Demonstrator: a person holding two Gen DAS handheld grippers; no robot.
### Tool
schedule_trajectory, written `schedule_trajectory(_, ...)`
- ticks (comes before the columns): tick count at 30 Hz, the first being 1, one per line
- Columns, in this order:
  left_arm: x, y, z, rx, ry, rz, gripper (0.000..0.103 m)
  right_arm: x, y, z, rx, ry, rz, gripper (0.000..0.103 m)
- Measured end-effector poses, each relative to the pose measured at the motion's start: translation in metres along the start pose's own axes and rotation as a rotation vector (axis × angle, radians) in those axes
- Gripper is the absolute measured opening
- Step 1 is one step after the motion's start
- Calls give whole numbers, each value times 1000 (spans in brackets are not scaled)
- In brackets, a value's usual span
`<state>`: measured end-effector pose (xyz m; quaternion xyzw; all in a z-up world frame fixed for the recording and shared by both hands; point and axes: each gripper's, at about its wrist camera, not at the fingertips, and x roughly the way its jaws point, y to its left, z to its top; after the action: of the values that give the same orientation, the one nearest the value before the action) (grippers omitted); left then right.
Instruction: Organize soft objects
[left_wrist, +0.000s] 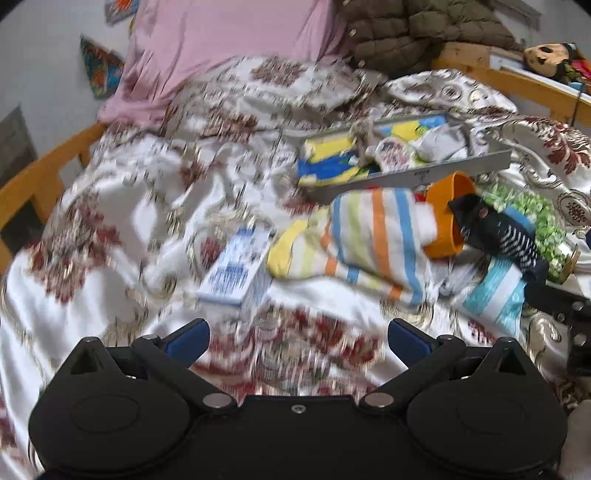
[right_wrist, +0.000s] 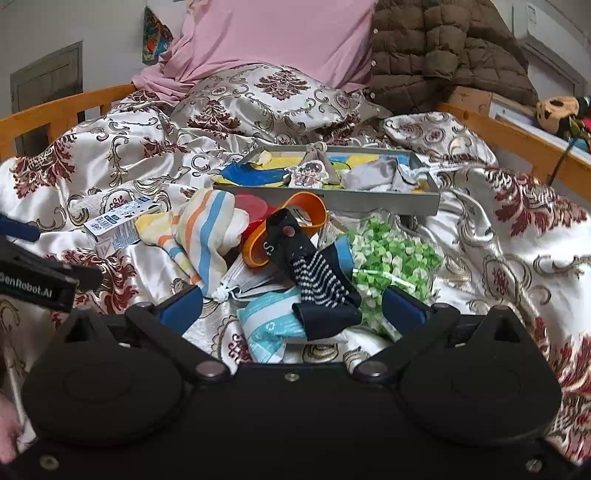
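**Asker:** Nearest the right wrist camera, what is there?

**Describer:** Right gripper (right_wrist: 291, 306), jaws spread wide and holding nothing. Between its blue fingers (right_wrist: 181, 304) lies a dark sock (right_wrist: 314, 273) with white dotted stripes, draped over a pale blue packet (right_wrist: 269, 325). The sock's toe end hangs over an orange cup (right_wrist: 314, 210) lying on its side at twelve o'clock.

**Asker:** And the left gripper?

**Describer:** Left gripper (left_wrist: 297, 338) is also released and empty, over bare patterned bedspread (left_wrist: 110, 229). Its view is blurred. A small blue and white carton (left_wrist: 236, 273) lies at eleven o'clock, a striped cloth (left_wrist: 373, 240) at one o'clock.

**Asker:** Where do the soft things go?

**Describer:** Probably into the grey tray (right_wrist: 388, 201) at twelve o'clock beyond the pile. It already holds a grey sock (right_wrist: 376, 177) and a yellow and blue cloth (right_wrist: 251, 173).

**Asker:** How should the sock be taken well?

**Describer:** It seems best for the right gripper to drop straight down and pinch the sock at its bunched dark cuff, where the fabric is thickest. Closing too deep could catch the packet beneath. A bag of green pieces (right_wrist: 391, 258) sits just beside at two o'clock and should stay clear of the right finger. Lifting slowly would let the toe slide off the cup without rolling it.
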<state>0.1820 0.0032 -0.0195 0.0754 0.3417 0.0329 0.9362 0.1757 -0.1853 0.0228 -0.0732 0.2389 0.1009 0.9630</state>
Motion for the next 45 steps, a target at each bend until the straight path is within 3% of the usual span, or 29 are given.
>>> schedule_trajectory(12, 38, -9, 35, 19, -139, -184, 102, 31, -13, 15, -42, -6, -15, 102)
schedule_trajectory(20, 74, -20, 44, 32, -142, -279, 99, 51, -8, 14, -106, -37, -8, 102)
schedule_trajectory(26, 88, -12, 43, -14, -111, -325, 93, 64, -3, 14, -127, -34, -22, 90)
schedule_trajectory(31, 94, -11, 41, -23, -92, -353, 83, 75, -5, 14, -140, -30, -41, 69)
schedule_trajectory(37, 99, -15, 41, -17, -79, -370, 74, 82, 7, 13, -211, -55, -23, 59)
schedule_trajectory(41, 102, -15, 41, -20, -67, -366, 61, 85, 15, 10, -254, -50, -33, 52)
schedule_trajectory(45, 103, -10, 42, -53, -53, -374, 47, 84, 17, 9, -268, -54, -29, 35)
